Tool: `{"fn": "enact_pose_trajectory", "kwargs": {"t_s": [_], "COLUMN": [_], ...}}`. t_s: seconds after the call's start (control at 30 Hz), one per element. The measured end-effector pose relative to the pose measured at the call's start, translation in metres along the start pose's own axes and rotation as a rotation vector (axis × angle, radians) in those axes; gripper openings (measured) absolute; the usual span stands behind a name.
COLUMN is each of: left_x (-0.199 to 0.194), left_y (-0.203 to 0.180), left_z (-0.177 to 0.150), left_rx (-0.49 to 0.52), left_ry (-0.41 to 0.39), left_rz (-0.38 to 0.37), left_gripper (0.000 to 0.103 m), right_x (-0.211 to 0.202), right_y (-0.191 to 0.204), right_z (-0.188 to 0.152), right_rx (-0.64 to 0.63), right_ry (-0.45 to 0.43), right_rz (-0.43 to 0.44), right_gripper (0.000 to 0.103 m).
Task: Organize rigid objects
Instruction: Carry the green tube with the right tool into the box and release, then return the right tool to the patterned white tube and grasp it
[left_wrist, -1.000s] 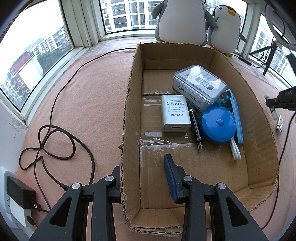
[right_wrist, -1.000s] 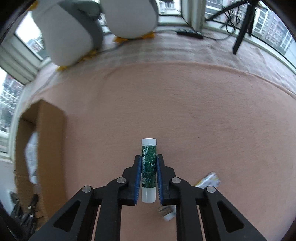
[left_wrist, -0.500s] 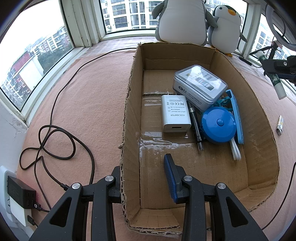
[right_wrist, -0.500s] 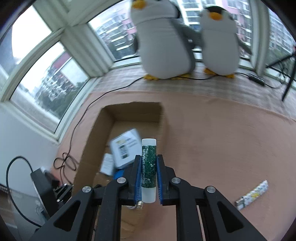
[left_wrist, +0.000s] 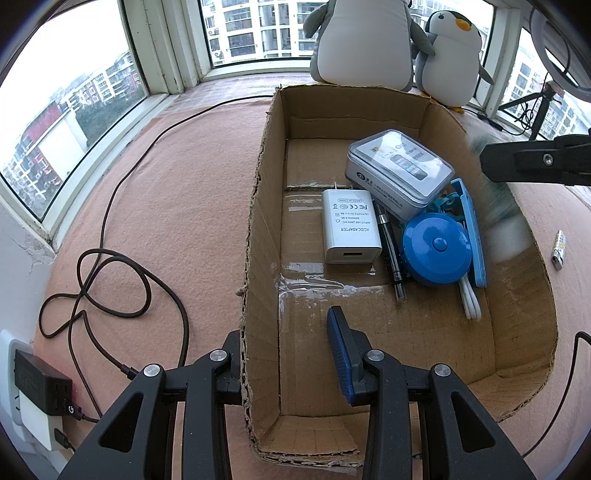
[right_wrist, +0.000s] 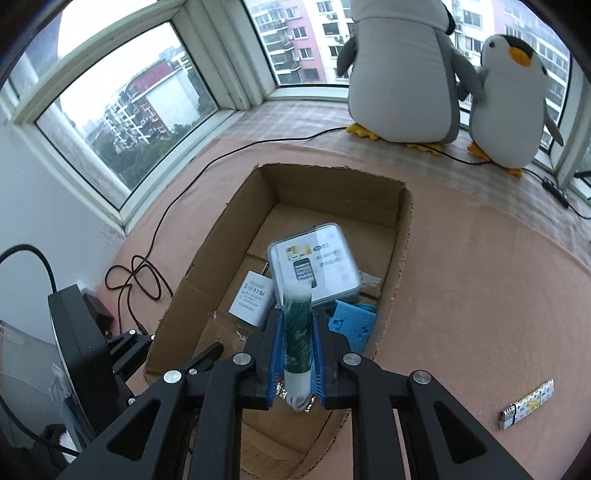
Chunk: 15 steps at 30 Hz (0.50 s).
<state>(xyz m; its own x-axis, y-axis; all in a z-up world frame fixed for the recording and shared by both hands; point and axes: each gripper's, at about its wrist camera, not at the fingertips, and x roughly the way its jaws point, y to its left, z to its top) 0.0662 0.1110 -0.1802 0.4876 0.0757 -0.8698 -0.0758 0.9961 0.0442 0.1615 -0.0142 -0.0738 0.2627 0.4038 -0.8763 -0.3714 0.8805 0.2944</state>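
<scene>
One stick in release | right gripper (right_wrist: 297, 354) jaws just opening, balm stick (right_wrist: 296, 332) blurred between them above cardboard box (right_wrist: 404, 236) | left gripper (left_wrist: 291, 360) clamped on box wall | hold level; drop clear of tin (right_wrist: 314, 264).

Left wrist view: close above the cardboard box's (left_wrist: 517, 332) near end, angled down toward the window. Right wrist view: higher, beside its right wall, angled down. Shared: box interior, plush penguins (right_wrist: 402, 74).

Readable print inside the box
The white charger (left_wrist: 351, 230) reads "AC/DC ADAPTER" with an FC mark; the black plug (left_wrist: 42, 386) shows "G".
</scene>
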Motion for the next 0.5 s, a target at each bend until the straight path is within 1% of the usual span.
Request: {"fn": "enact_pose_trajectory", "kwargs": {"t_s": [0.03, 0.07, 0.1, 0.3, 0.5], "left_x": [0.0, 0.0, 0.0, -0.001, -0.001], "left_y": [0.0, 0.0, 0.0, 0.001, 0.001], "left_z": [0.0, 0.0, 0.0, 0.0, 0.0], "left_rx": [0.0, 0.0, 0.0, 0.0, 0.001], "left_ry": [0.0, 0.0, 0.0, -0.001, -0.002], "left_rz": [0.001, 0.001, 0.001, 0.001, 0.002], "left_gripper": [0.037, 0.037, 0.037, 0.037, 0.037], "right_x": [-0.001, -0.003, -0.006, -0.033, -0.063], "right_y": [0.001, 0.002, 0.001, -0.019, -0.076], "right_z": [0.0, 0.0, 0.0, -0.003, -0.028], "right_rx": [-0.004, -0.005, 0.0, 0.078, 0.282], "right_ry": [-0.009, -0.016, -0.025, -0.066, -0.092], "right_rz": [-0.008, -0.01, -0.009, -0.032, -0.11], "right_gripper": [0.029, 0.04, 0.042, 0.042, 0.042]}}
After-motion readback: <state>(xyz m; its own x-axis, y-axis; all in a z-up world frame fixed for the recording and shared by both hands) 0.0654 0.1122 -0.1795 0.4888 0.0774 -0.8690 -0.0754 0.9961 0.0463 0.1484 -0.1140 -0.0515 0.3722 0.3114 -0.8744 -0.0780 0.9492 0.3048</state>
